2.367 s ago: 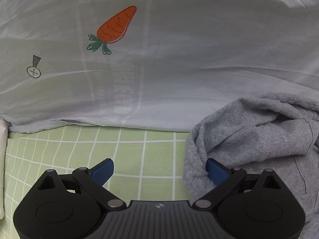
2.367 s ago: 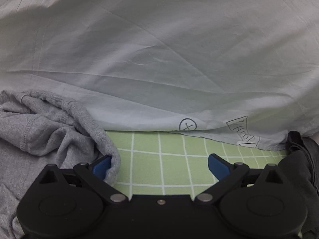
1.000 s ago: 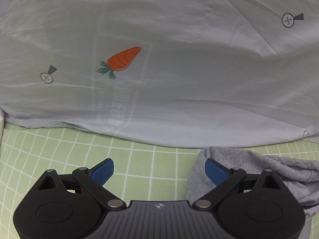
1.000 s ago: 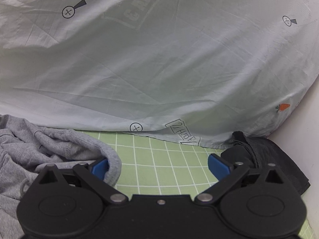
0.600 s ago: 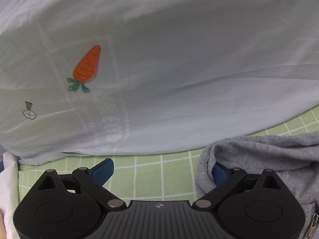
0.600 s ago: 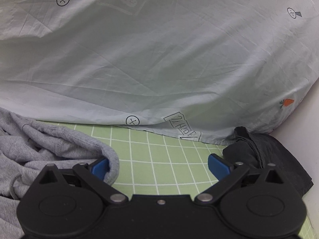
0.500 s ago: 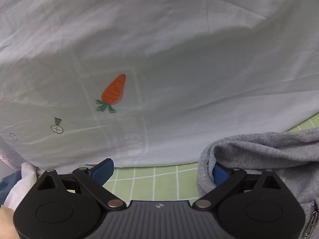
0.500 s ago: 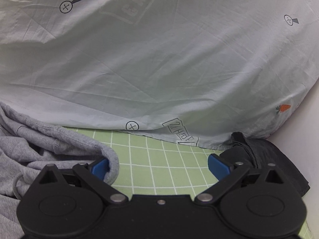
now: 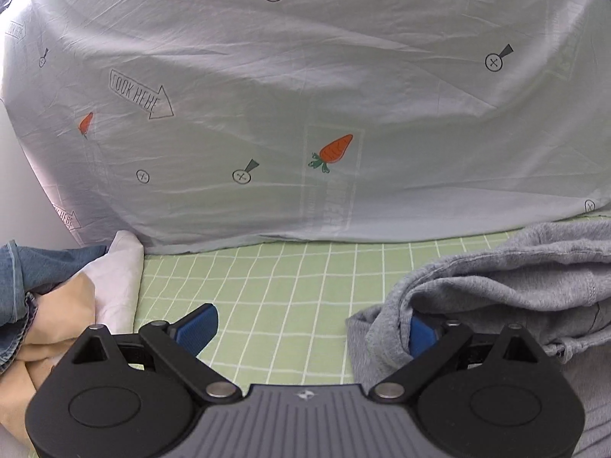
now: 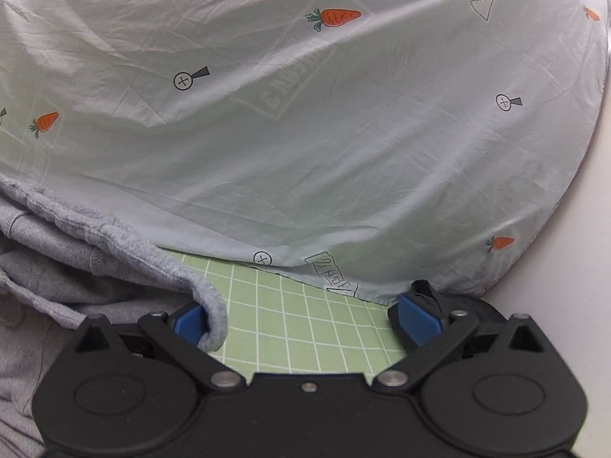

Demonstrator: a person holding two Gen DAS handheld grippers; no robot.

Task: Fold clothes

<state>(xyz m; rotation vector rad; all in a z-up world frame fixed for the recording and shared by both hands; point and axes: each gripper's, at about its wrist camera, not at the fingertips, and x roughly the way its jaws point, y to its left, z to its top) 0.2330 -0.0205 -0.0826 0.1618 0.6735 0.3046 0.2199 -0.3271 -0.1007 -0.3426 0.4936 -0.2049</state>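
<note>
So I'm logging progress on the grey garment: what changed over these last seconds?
Both tools pulled back, so more carrot-print sheet shows, and a clothes pile appeared at left. Unchanged: left tool and right tool open, grey sweatshirt draped over their inner fingers.

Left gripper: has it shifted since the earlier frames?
Yes. The left gripper has pulled back from the pale carrot-print sheet: far more of that sheet and the green checked cover now shows, plus piled clothes at left.
</note>
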